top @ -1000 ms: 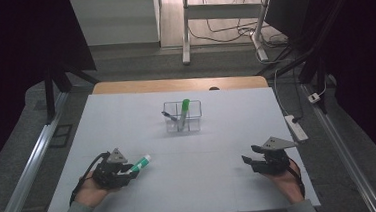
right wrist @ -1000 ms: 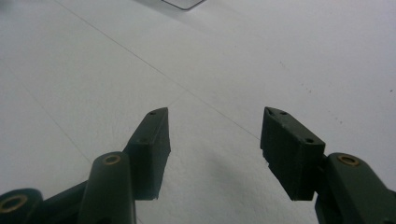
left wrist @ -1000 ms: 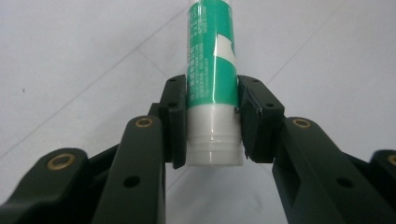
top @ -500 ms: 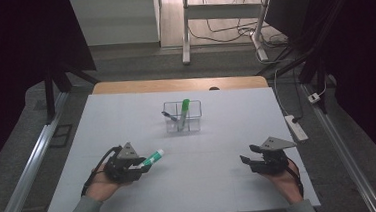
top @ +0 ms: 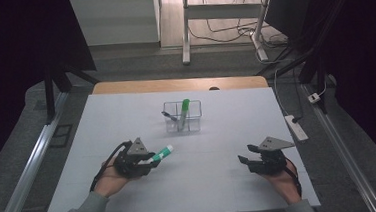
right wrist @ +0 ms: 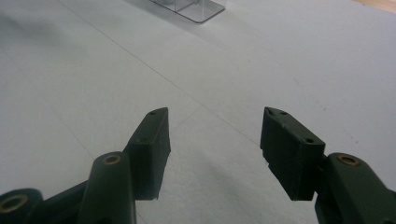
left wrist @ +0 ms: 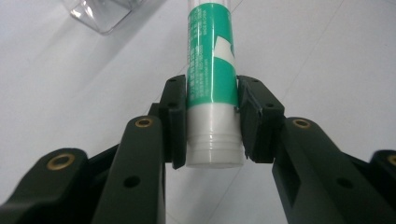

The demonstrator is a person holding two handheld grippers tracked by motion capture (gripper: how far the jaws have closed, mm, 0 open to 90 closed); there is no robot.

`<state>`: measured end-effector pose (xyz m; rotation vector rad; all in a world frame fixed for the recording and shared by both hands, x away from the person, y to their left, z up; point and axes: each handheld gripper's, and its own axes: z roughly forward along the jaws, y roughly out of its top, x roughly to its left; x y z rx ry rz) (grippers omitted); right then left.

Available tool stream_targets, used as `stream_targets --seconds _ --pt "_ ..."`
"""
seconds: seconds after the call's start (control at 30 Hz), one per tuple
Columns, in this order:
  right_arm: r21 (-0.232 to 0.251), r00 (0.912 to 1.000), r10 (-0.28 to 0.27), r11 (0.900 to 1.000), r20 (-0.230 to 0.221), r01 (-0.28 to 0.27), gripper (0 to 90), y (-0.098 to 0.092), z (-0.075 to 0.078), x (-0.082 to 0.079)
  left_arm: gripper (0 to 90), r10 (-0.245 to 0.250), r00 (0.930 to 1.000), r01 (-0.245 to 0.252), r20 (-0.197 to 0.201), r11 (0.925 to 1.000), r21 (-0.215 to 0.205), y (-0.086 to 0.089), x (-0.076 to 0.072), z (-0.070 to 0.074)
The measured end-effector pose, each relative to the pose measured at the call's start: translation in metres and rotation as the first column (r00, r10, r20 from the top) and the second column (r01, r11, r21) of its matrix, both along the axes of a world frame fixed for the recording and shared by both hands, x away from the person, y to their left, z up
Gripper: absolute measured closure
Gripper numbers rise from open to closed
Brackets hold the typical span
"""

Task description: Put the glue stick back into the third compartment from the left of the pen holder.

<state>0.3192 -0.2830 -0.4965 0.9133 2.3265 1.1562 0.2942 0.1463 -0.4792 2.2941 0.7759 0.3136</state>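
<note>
Left gripper [left wrist: 211, 123] clamping 1 green-and-white glue stick [left wrist: 211, 70], label reading "MADE IN CHINA", right gripper [right wrist: 212, 140] wide, empty, 1 clear organizer [top: 182, 117] far.

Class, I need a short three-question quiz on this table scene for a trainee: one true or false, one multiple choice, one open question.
1. True or false: the left gripper is clamped on the green-and-white glue stick.
2. Multiple choice: the right gripper is A) holding a pen, B) open with nothing between its jaws, C) inside the organiser.
3. What stands upright in the clear plastic compartment organiser?

Key
1. True: both pads press its sides near the white end.
2. B.
3. A second green-capped stick; a dark item beside it is too small to identify.
</note>
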Motion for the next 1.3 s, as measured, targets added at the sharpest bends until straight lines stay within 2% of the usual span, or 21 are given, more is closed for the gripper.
stream_targets --seconds 0.17,0.37,0.7,0.83,1.07,1.3 --pt "-0.004 0.9999 0.017 1.0 0.002 -0.017 42.3 0.005 0.0 0.0 64.7 -0.014 0.9998 0.014 0.018 0.9999 0.0 -0.009 0.003 0.001" --pt "-0.007 0.9994 0.036 0.999 -0.001 -0.036 42.3 0.011 0.0 -0.001 64.6 -0.056 0.9979 0.056 0.031 0.9984 0.002 -0.023 0.005 0.004" --pt "0.0 0.9997 0.022 1.0 0.012 -0.022 40.7 0.012 0.002 -0.002 64.7 -0.104 0.9935 0.103 0.046 0.9946 0.011 -0.04 0.009 0.005" --pt "0.0 0.9992 0.038 0.999 0.01 -0.038 40.1 0.014 0.003 -0.003 64.7 -0.12 0.9918 0.119 0.044 0.9928 0.014 -0.047 0.011 0.005" --pt "0.003 0.9951 0.094 0.996 0.032 -0.094 36.8 0.028 0.007 -0.006 64.7 -0.161 0.9861 0.16 0.041 0.9868 0.025 -0.062 0.012 0.005" --pt "-0.018 0.987 0.151 0.988 0.053 -0.151 34.1 0.048 0.012 -0.01 64.7 -0.192 0.9808 0.19 0.037 0.9811 0.034 -0.07 0.013 0.004"
